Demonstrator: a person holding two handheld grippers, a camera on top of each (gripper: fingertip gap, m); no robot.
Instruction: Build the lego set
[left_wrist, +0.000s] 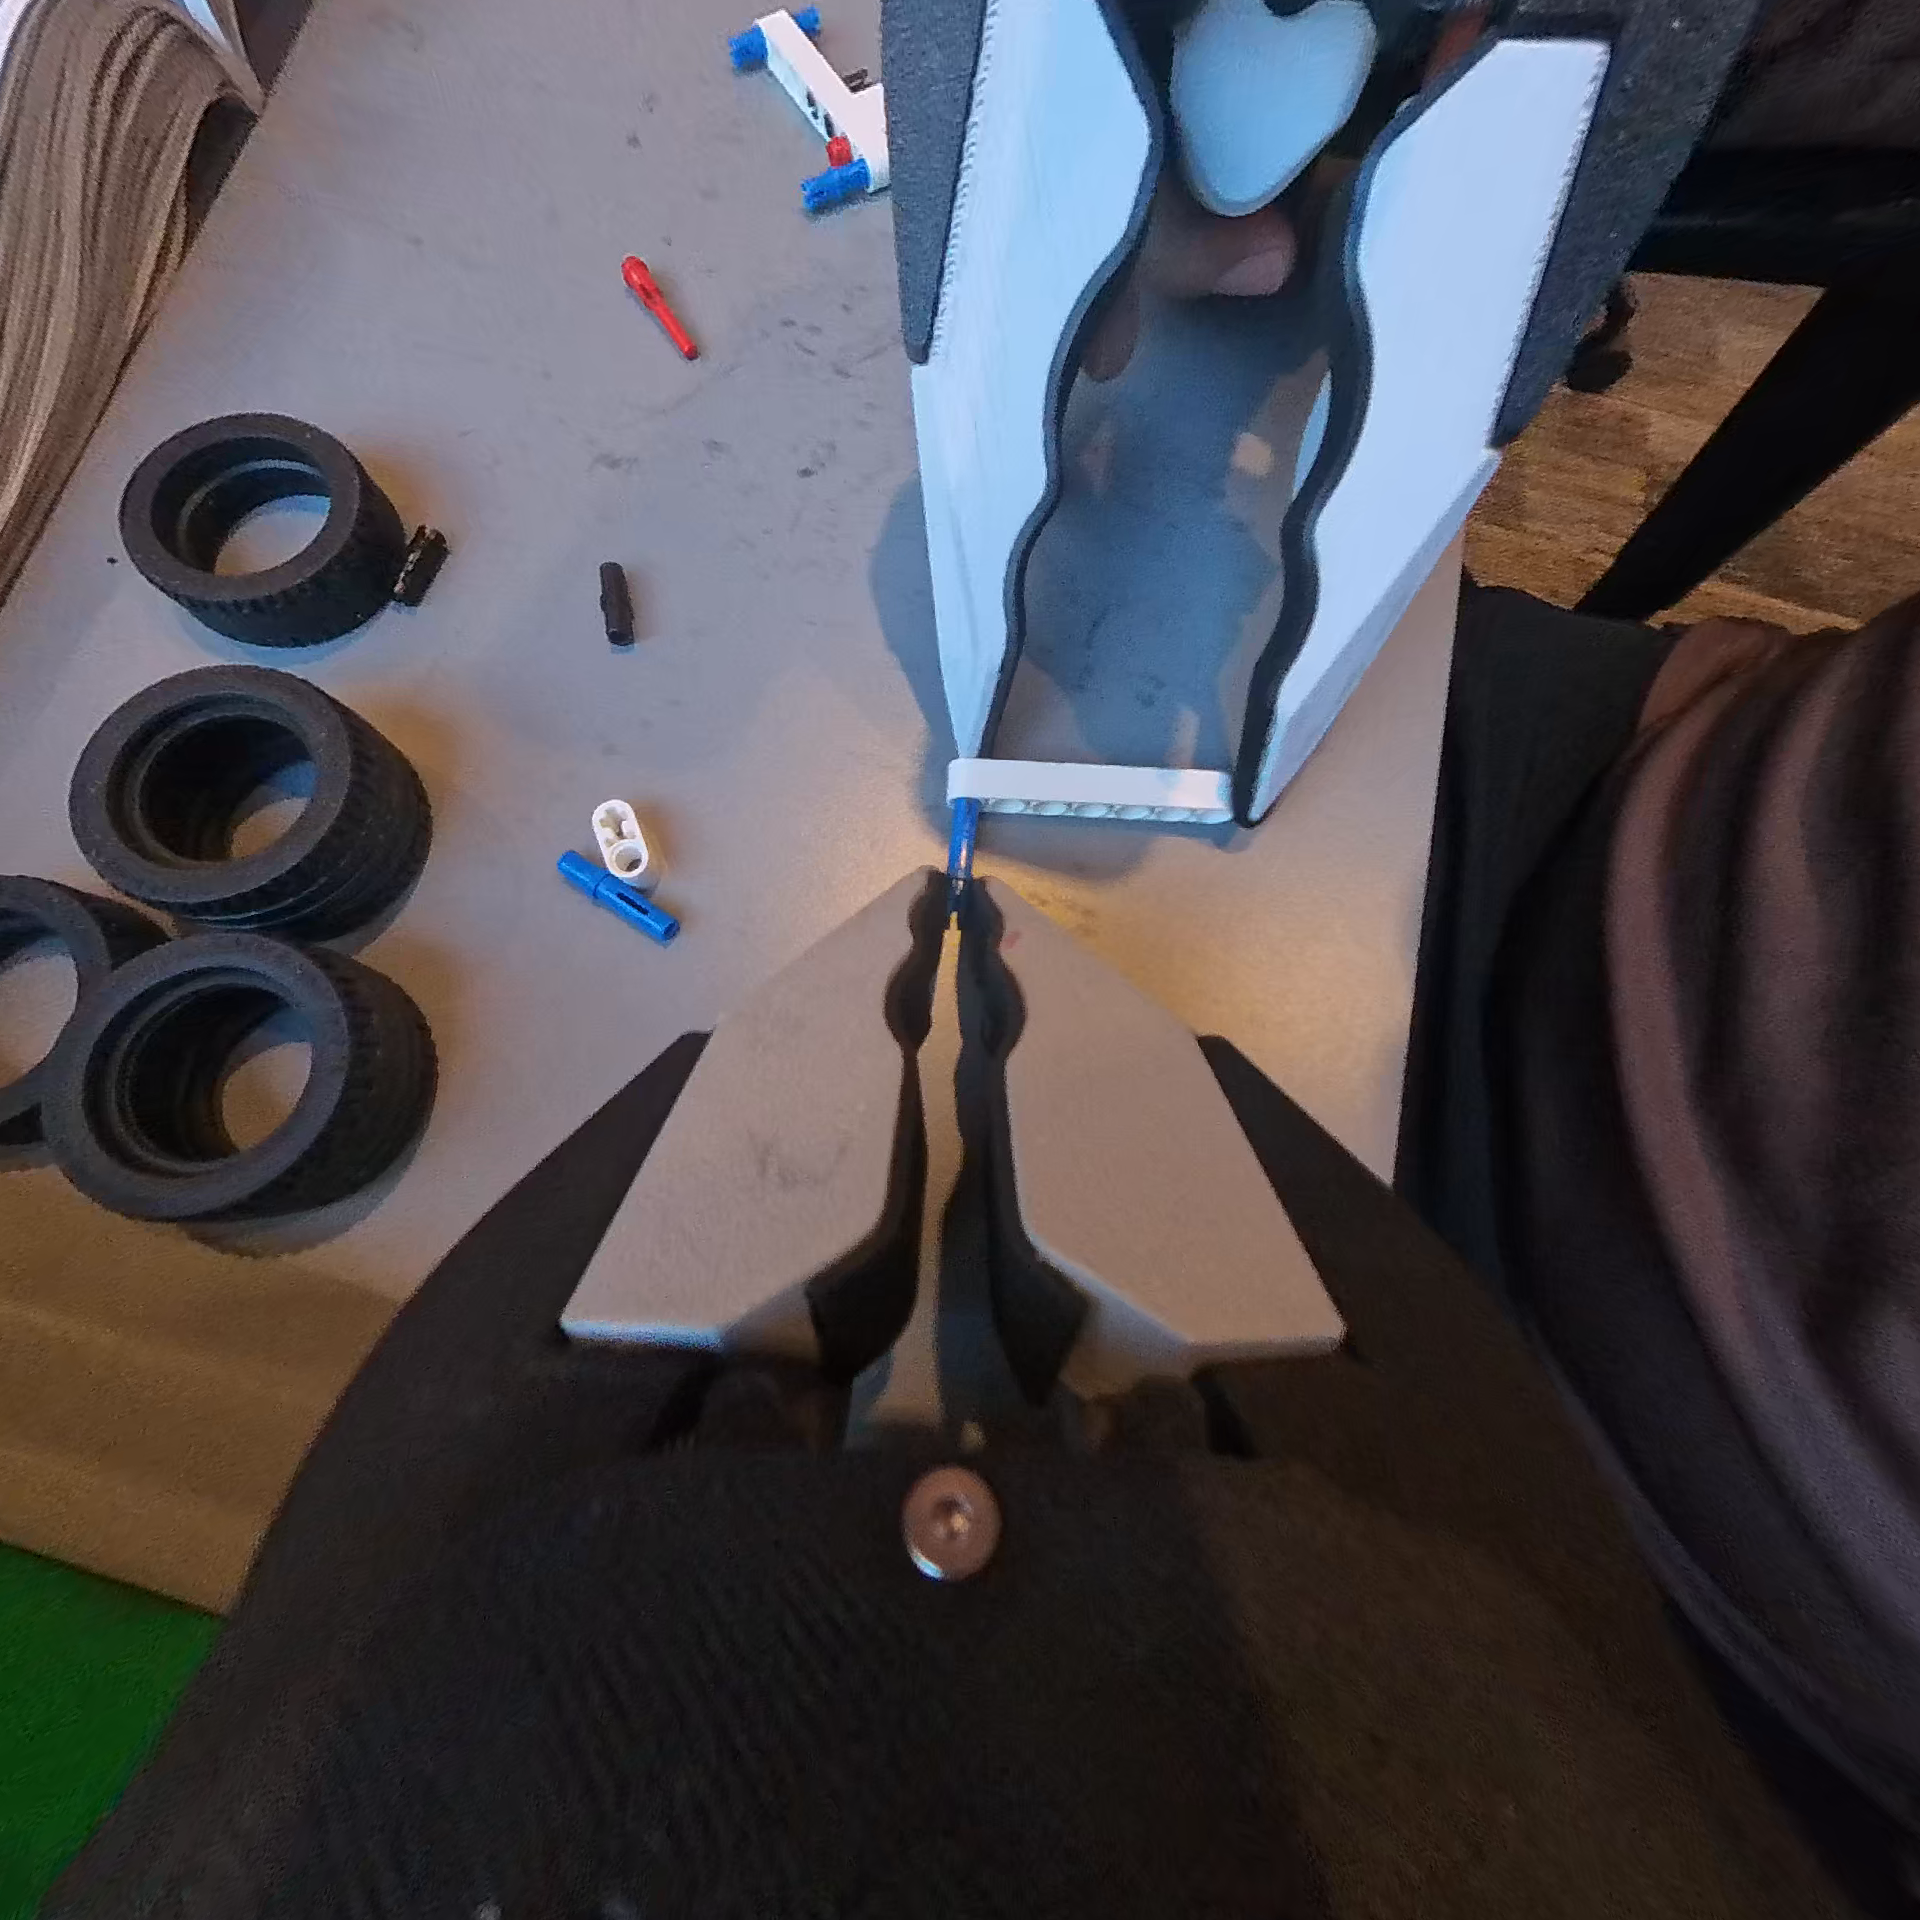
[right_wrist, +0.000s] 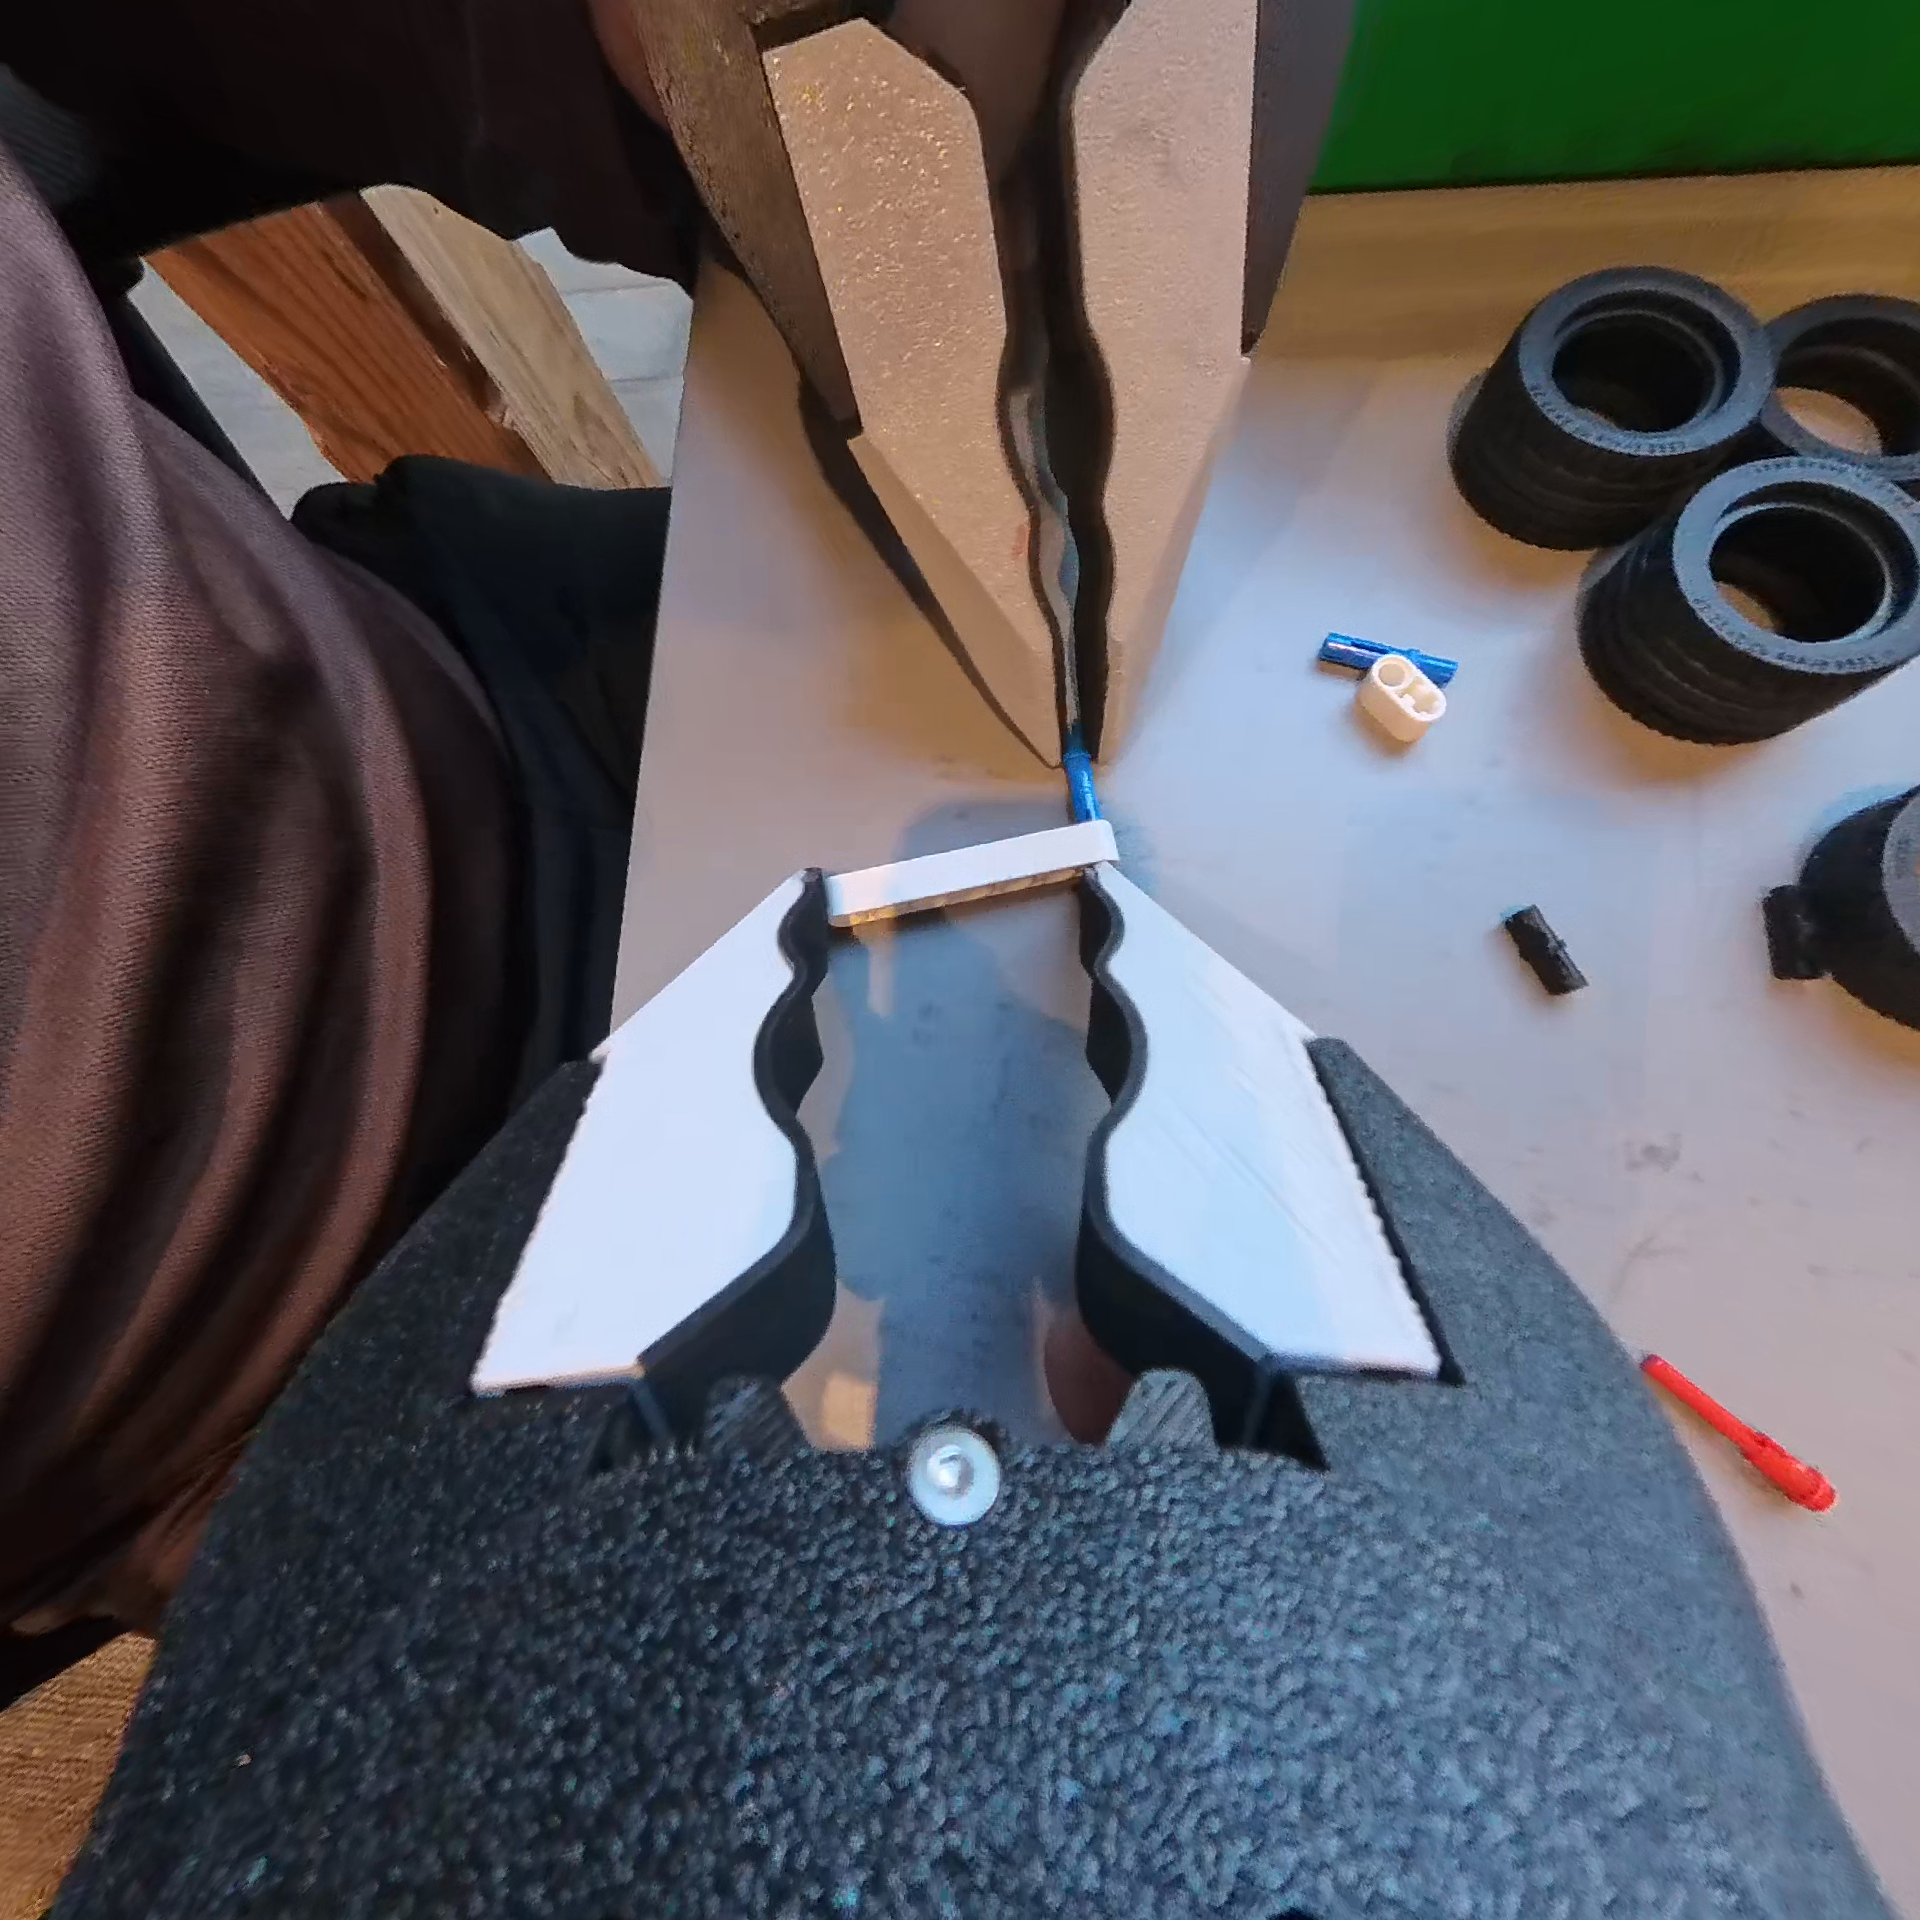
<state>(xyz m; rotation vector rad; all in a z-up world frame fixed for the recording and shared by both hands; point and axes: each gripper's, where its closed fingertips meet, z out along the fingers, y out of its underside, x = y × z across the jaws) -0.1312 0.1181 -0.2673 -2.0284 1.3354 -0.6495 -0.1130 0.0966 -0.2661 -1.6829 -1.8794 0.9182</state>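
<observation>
My left gripper (left_wrist: 954, 885) is shut on a blue pin (left_wrist: 962, 831), whose far end meets the left end hole of a white beam (left_wrist: 1091, 792). My right gripper (right_wrist: 951, 883) is shut on that white beam (right_wrist: 971, 871), holding it by its two ends just above the grey table (left_wrist: 727, 468). In the right wrist view the left gripper (right_wrist: 1075, 743) comes in from the top with the blue pin (right_wrist: 1081, 790) touching the beam's right end. In the left wrist view the right gripper (left_wrist: 1096, 805) comes in from the top.
Several black tyres (left_wrist: 260, 790) lie at the left. Loose parts lie on the table: a blue pin with a white connector (left_wrist: 623, 862), a black pin (left_wrist: 615, 603), a red axle (left_wrist: 658, 307), and a white and blue assembly (left_wrist: 821, 94). A person's dark clothing (left_wrist: 1714, 1039) borders the table edge. The grippers are tip to tip, or close to it. The right tips stand about 12 cm off the red axle (left_wrist: 658, 307). My right wrist view (right_wrist: 1736, 1428) looks at it from another angle.
</observation>
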